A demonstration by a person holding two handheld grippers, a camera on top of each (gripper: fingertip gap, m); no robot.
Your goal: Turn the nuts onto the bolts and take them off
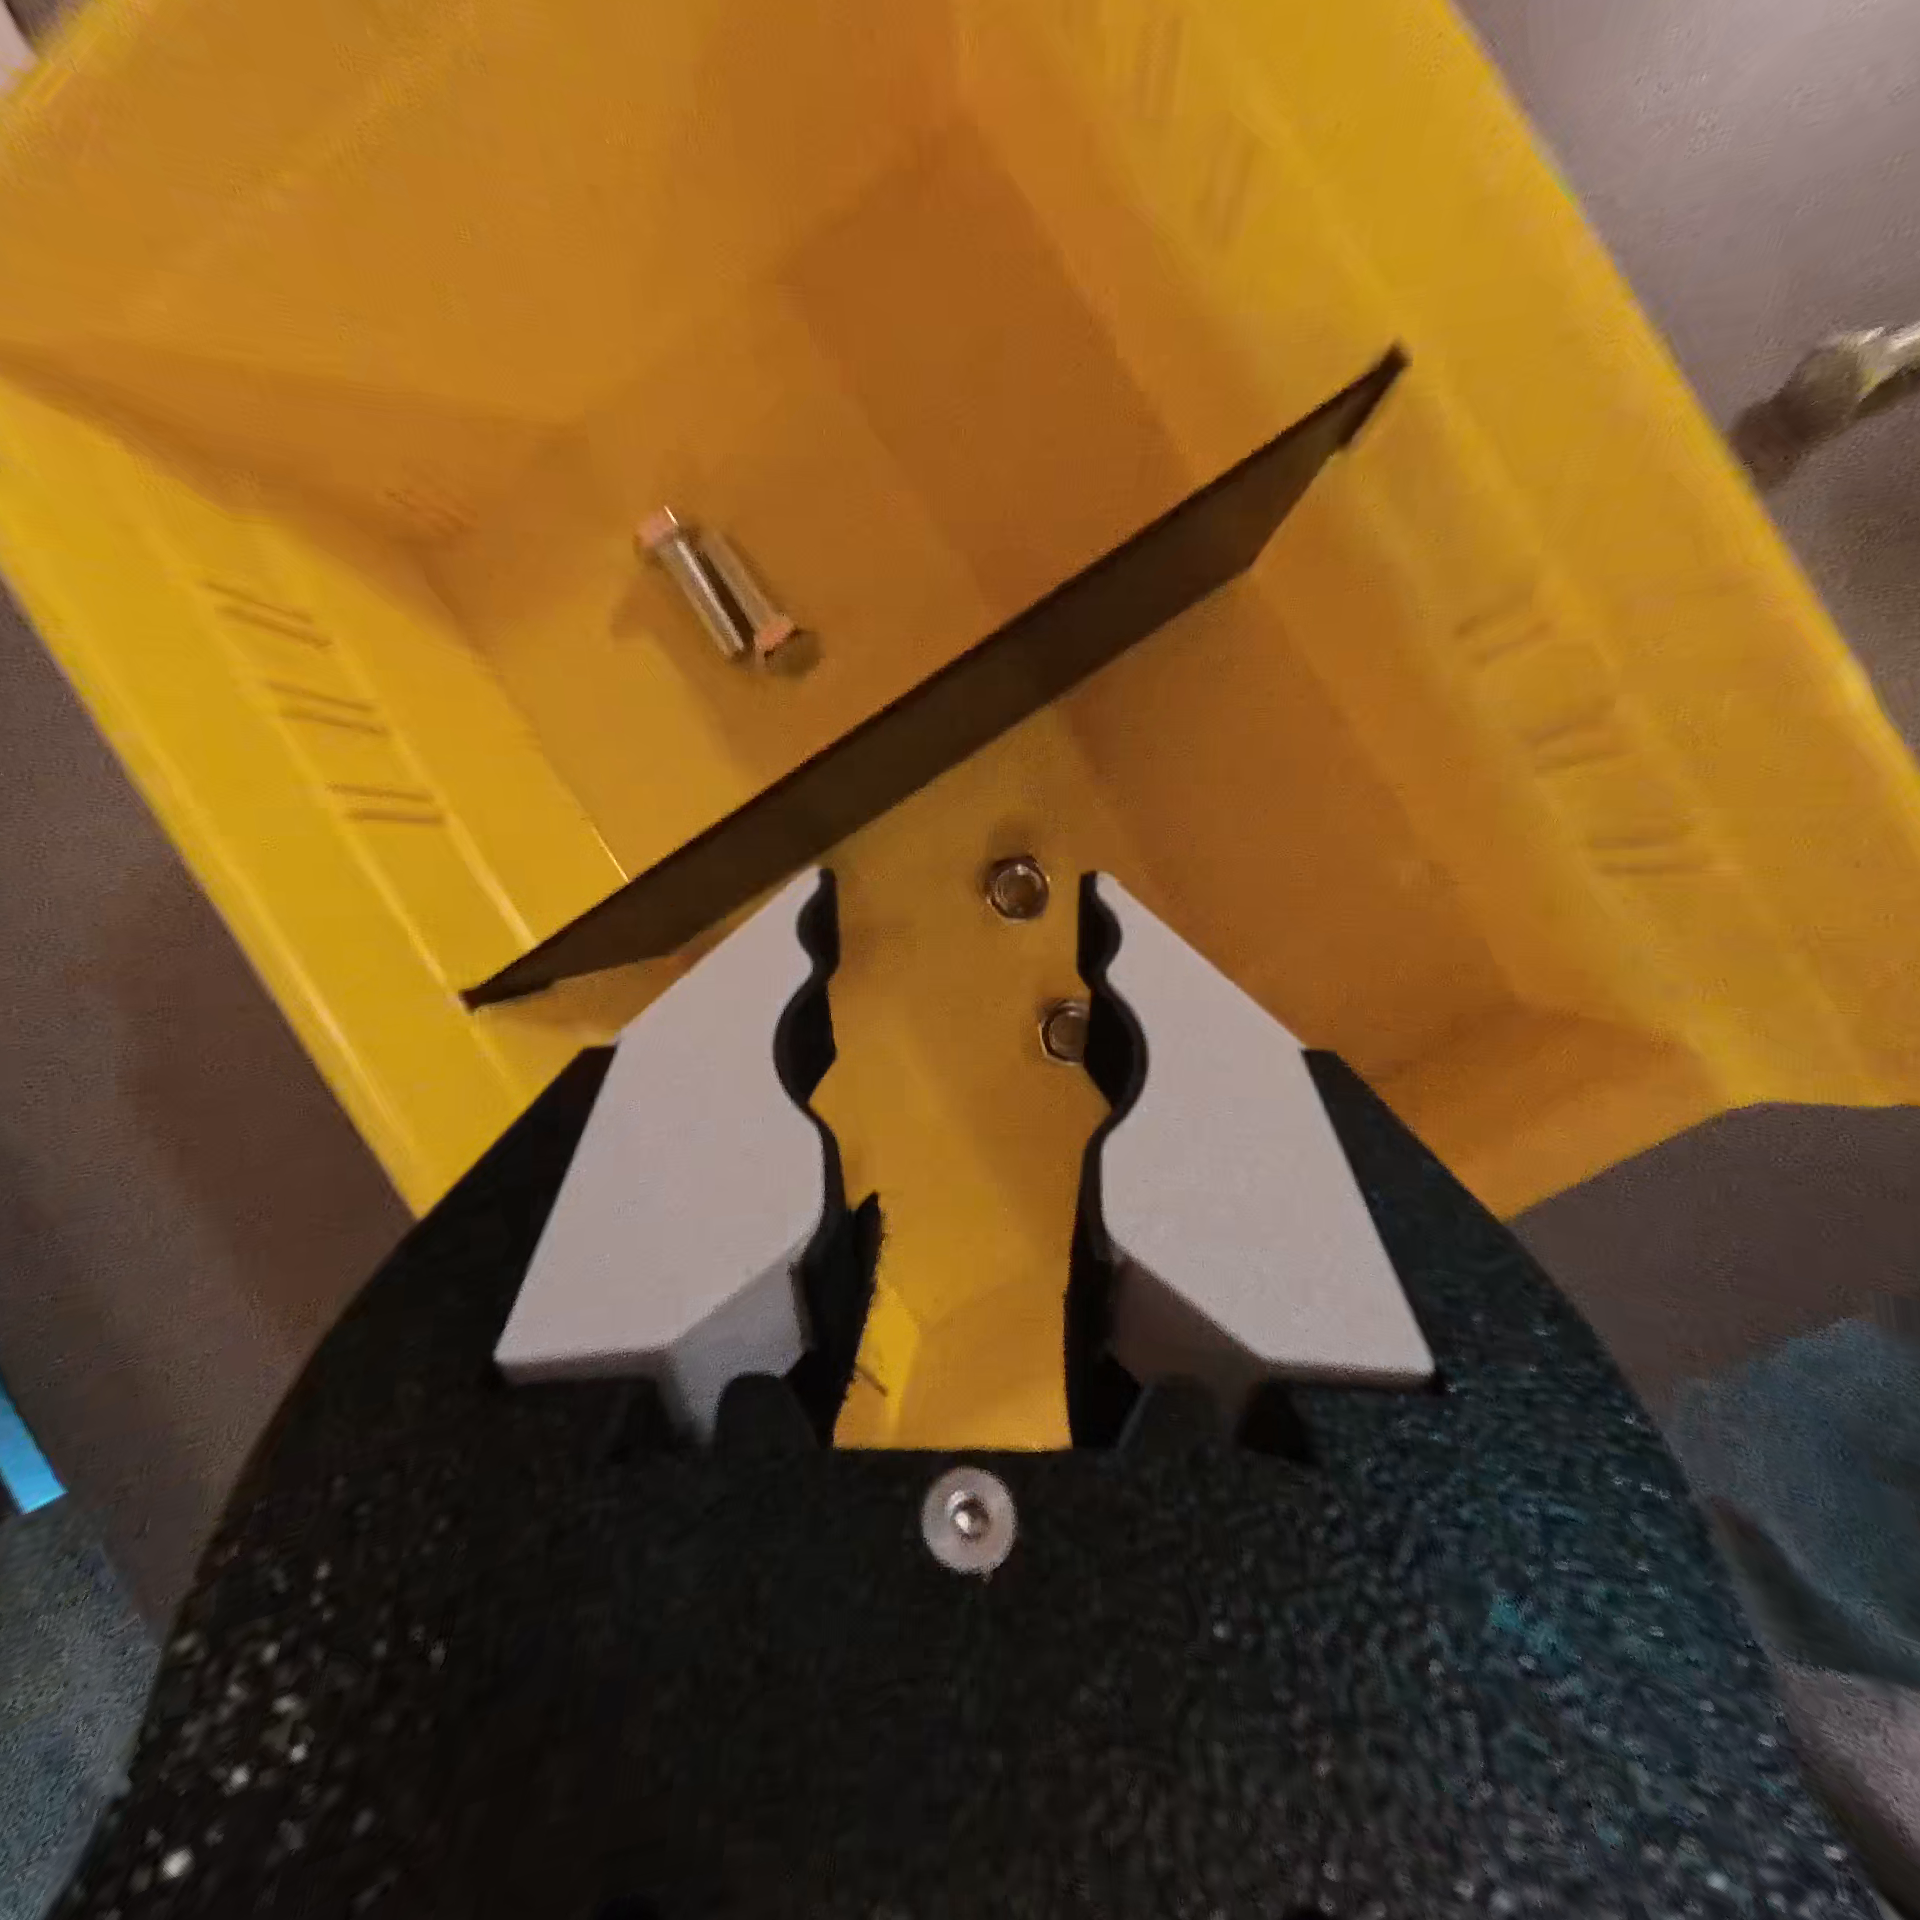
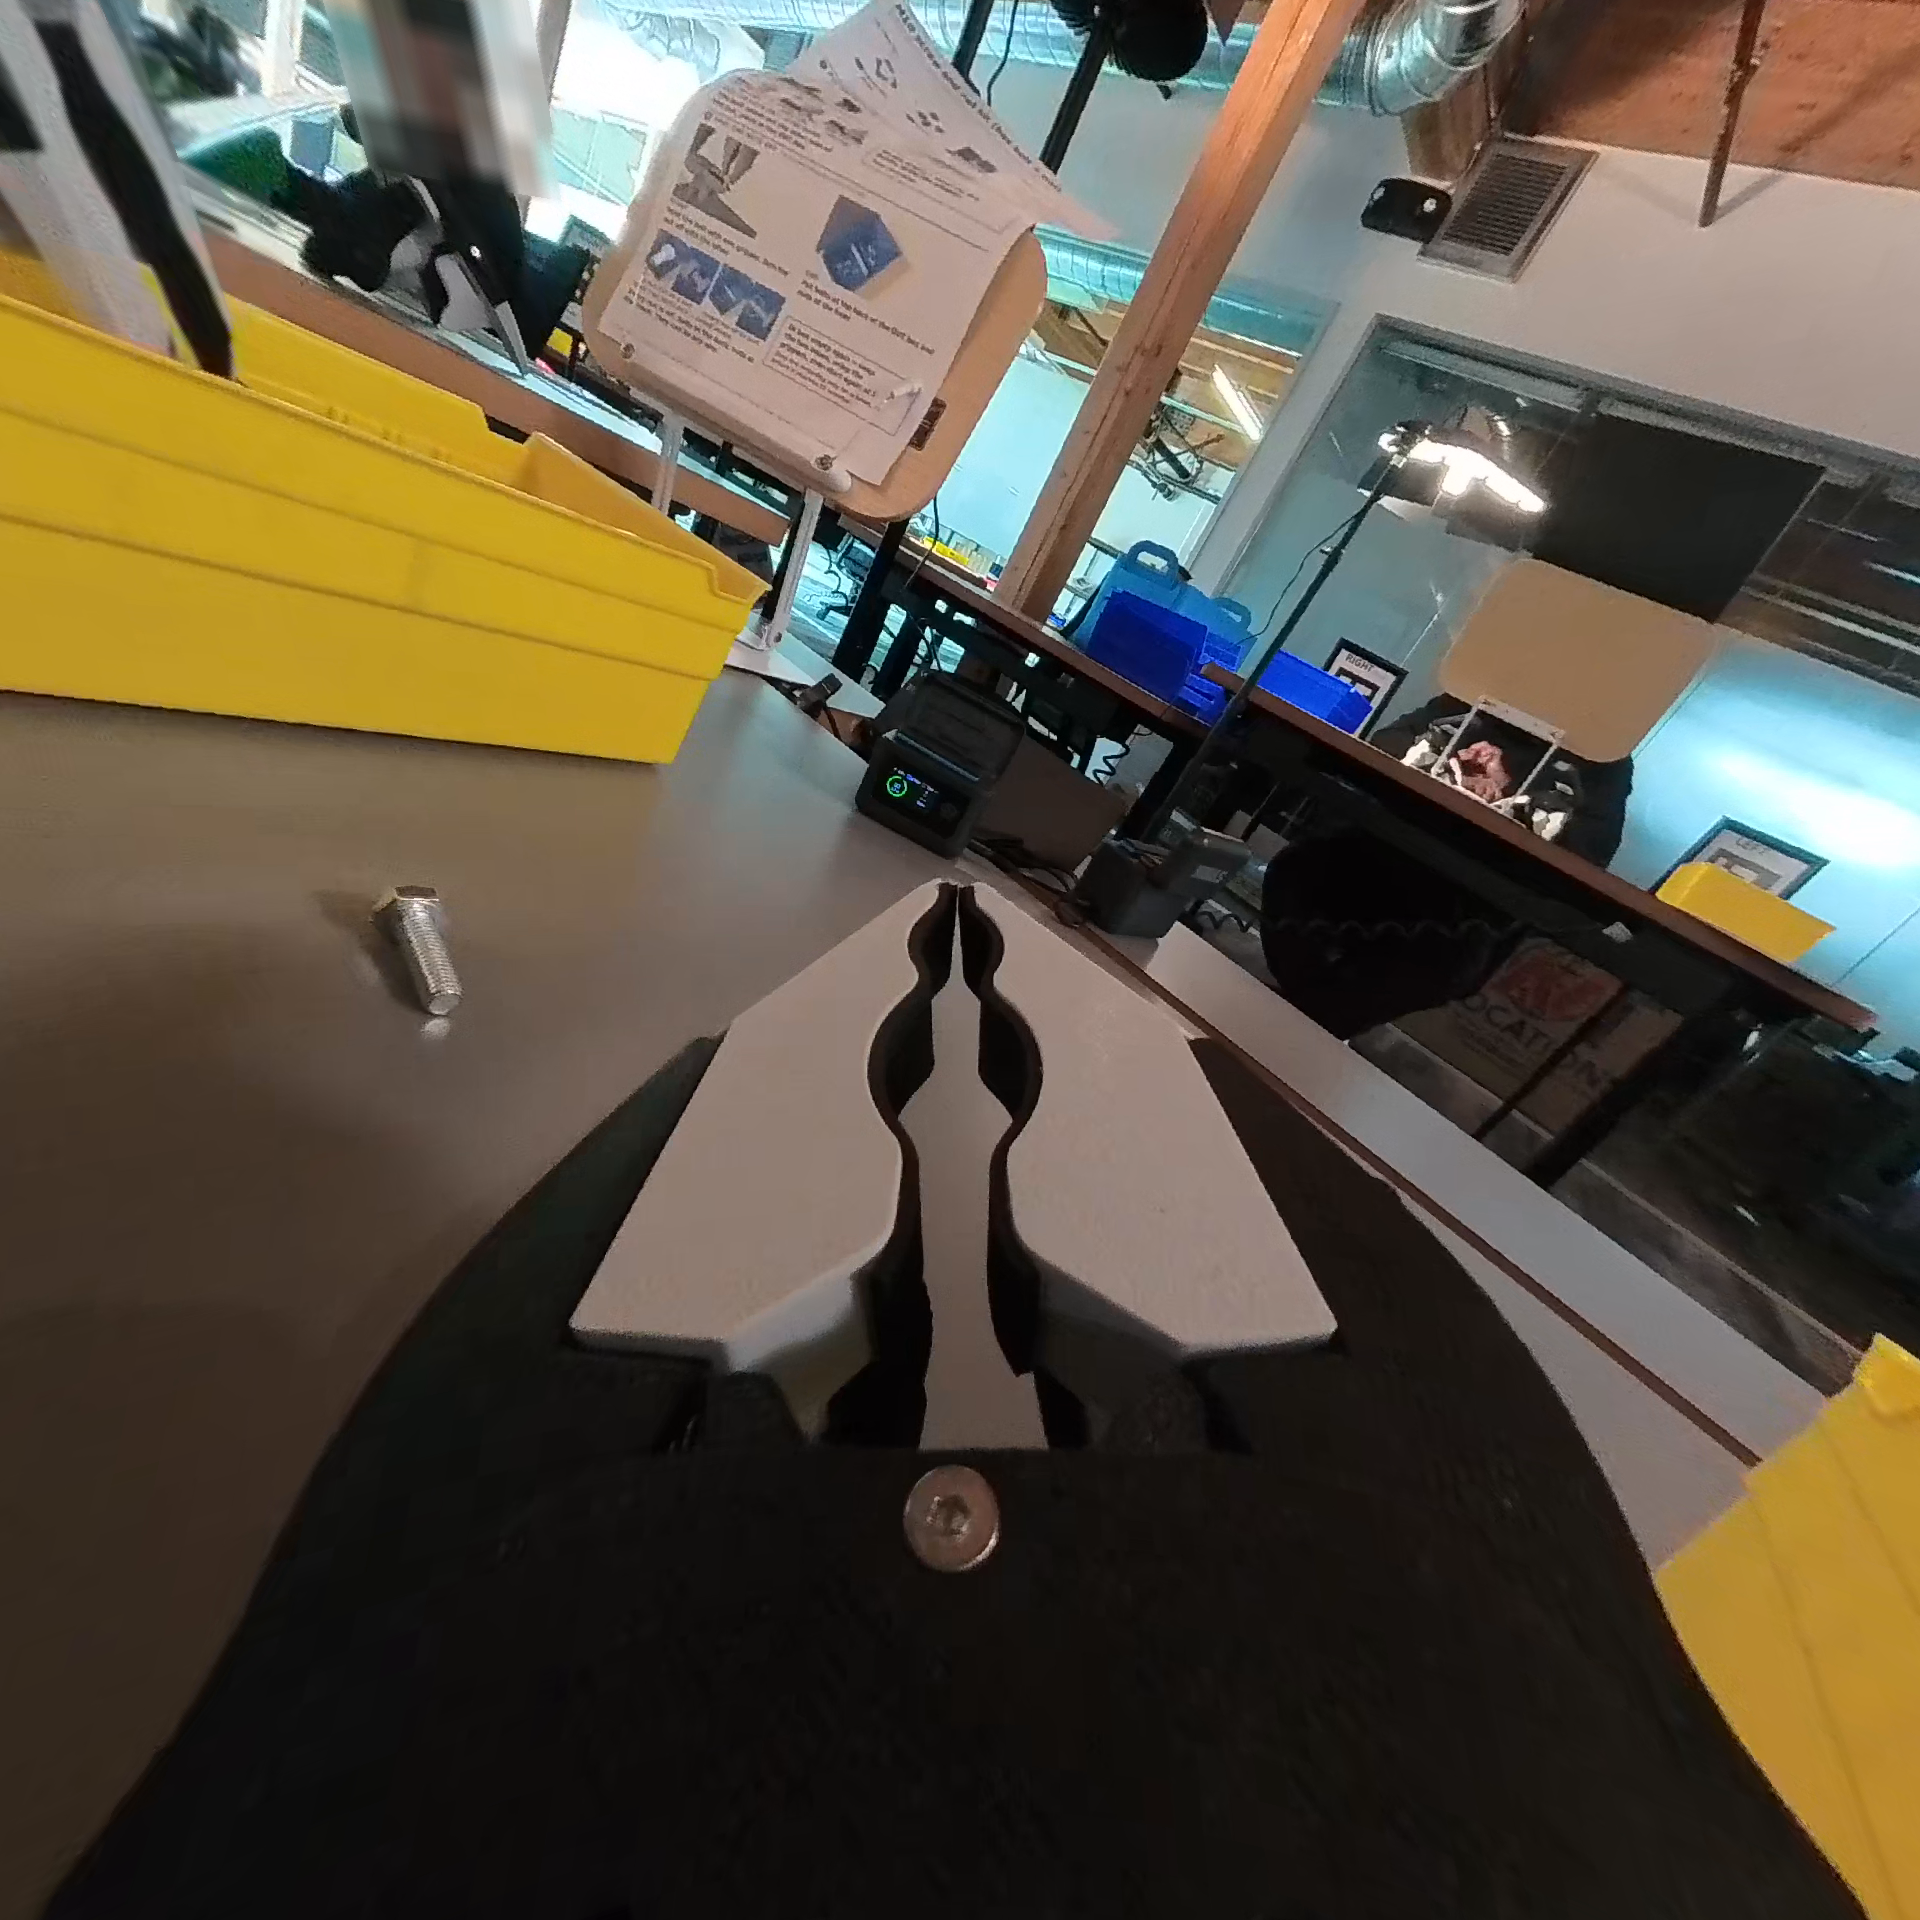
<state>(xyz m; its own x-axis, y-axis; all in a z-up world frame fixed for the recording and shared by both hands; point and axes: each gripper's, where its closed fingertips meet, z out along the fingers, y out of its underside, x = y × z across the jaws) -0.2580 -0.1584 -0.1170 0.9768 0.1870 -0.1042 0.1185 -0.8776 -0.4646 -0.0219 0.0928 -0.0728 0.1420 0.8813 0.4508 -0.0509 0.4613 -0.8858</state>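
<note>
In the left wrist view my left gripper point(image 1: 956, 883) is open and empty, pointing down into a yellow bin point(image 1: 1455, 727) split by a black divider point(image 1: 935, 686). Two silver nuts lie in the near compartment: one point(image 1: 1016, 889) between my fingertips, the other point(image 1: 1062, 1031) beside my right finger. Two bolts point(image 1: 717, 597) lie side by side in the far compartment. In the right wrist view my right gripper point(image 2: 956, 891) is shut and empty, low over the grey table point(image 2: 208, 1143). A single silver bolt point(image 2: 421, 948) lies on the table to its left.
The yellow bin point(image 2: 343, 623) stands at the table's back left in the right wrist view, with the other gripper's arm above it. A paper sheet on a stand point(image 2: 821, 301), a small black device point(image 2: 925, 779) and another yellow bin corner point(image 2: 1808, 1662) are around.
</note>
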